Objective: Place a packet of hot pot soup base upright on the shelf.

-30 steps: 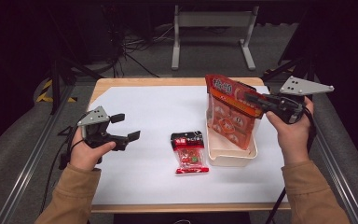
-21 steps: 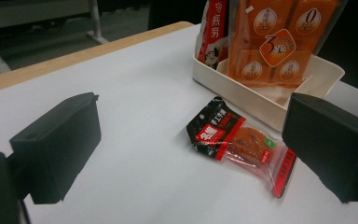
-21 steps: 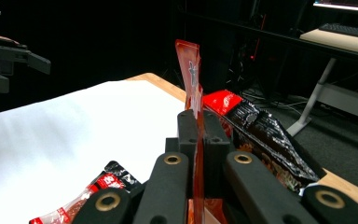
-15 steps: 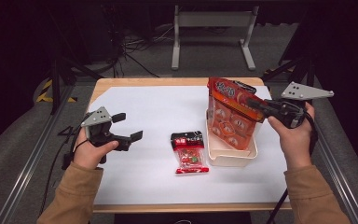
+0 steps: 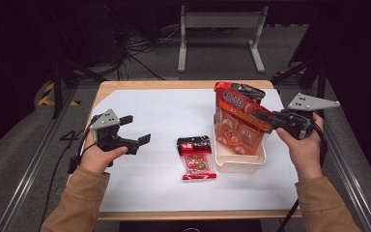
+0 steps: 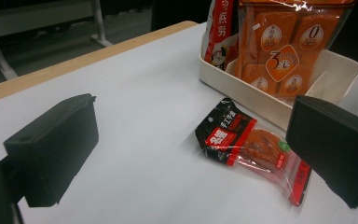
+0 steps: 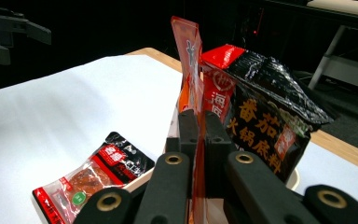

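1. Right gripper (image 5: 265, 117) clamped shut on the upper edge of an orange biscuit pack (image 5: 239, 126), jaws pinching the thin foil seam between the pads; in the right gripper view the seam (image 7: 189, 60) stands up straight out of the jaws.
2. Biscuit pack standing upright with its lower end inside a cream plastic tray (image 5: 241, 164), directly below and ahead of the right jaws, slightly tilted.
3. Behind the biscuit pack, on the far side of the right jaws, a red-and-black hotpot-base pouch (image 7: 261, 102), also standing in the tray and leaning against the pack; seen in the high view as a dark top edge (image 5: 249, 90) above the orange.
4. Tray resting on the white sheet covering the desk (image 5: 145, 87), well apart from the left jaws.
5. Left gripper (image 5: 137, 130) held above the desk, jaws spread wide with nothing between them, having just opened a little further.
6. Small red-and-black snack packet (image 6: 249, 144) lying flat on the sheet, ahead of the left jaws and between their two pads in the left gripper view; just beside the tray's near wall (image 6: 261, 100), not touching either gripper.
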Demonstrator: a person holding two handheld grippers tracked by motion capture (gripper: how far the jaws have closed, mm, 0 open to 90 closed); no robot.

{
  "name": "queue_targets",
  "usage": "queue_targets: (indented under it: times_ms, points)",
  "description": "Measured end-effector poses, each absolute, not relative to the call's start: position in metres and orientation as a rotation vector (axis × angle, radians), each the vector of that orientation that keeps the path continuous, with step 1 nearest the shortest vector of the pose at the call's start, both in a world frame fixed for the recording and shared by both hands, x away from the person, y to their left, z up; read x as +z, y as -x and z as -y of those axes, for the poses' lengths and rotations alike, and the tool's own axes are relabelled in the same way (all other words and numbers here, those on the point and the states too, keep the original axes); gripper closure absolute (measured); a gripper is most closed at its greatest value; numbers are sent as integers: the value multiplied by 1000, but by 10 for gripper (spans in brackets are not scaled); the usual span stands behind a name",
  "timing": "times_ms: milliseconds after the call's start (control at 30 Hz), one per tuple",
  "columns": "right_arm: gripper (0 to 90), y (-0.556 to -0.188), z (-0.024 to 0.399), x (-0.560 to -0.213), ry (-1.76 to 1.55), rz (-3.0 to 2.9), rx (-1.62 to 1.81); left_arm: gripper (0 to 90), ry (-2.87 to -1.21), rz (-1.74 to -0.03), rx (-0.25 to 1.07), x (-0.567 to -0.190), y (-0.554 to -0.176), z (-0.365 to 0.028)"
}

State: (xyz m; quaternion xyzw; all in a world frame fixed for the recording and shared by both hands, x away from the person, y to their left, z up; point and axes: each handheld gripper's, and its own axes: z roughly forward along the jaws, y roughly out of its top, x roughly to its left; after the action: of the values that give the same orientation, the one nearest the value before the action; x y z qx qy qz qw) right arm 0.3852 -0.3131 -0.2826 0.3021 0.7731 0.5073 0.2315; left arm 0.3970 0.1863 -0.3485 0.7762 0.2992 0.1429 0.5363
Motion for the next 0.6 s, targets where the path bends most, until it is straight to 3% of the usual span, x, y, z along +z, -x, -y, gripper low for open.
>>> queue_targets:
  times_ms: [367, 600]
  points:
    - [873, -379, 321, -287, -858, -2106, 1402, 69, -1864, -686, 313, -353, -402, -174]
    - [701, -376, 325, -287, -878, -2079, 1382, 67, -1883, -690, 287, -358, -407, -168]
